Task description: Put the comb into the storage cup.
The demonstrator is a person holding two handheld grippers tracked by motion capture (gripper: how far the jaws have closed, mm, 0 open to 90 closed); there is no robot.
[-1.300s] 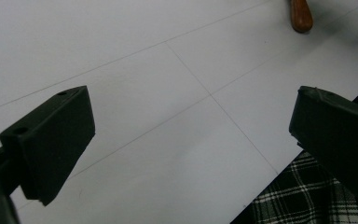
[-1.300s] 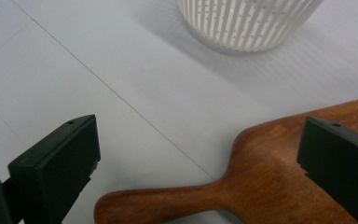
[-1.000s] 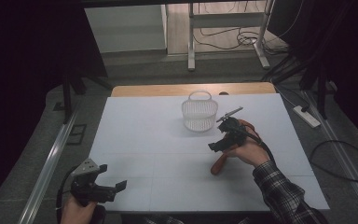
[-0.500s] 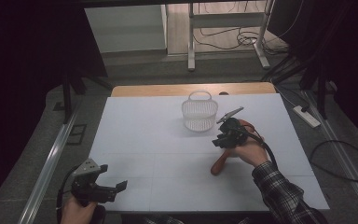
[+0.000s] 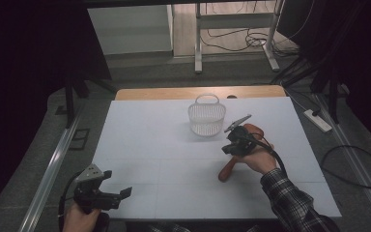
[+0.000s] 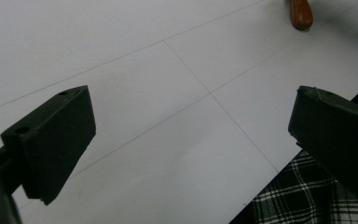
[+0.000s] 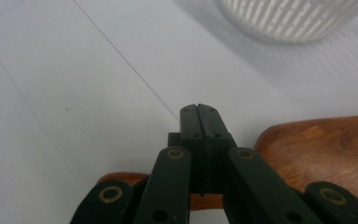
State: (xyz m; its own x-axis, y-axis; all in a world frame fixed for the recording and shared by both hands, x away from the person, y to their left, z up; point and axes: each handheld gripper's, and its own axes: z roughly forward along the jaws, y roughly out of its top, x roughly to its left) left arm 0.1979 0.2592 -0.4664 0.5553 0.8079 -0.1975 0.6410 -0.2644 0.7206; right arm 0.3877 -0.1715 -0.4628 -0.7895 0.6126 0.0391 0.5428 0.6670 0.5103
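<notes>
Fingers [image 7: 213,140] over white table [image 5: 149,145] (dark room)

The surface [image 5: 164,159] is a white sheet crossed by thin grid lines, with a strip of bare wood showing along its far edge. On it stands a white slatted basket [image 5: 206,118] with a hoop handle, upright, just ahead of the fingers [image 7: 199,122] of the right gripper [image 5: 233,145]. A wooden spoon [image 5: 228,169] lies flat under and beside those pressed-together fingers, its broad end near the basket and its handle pointing back toward the near edge.
</notes>
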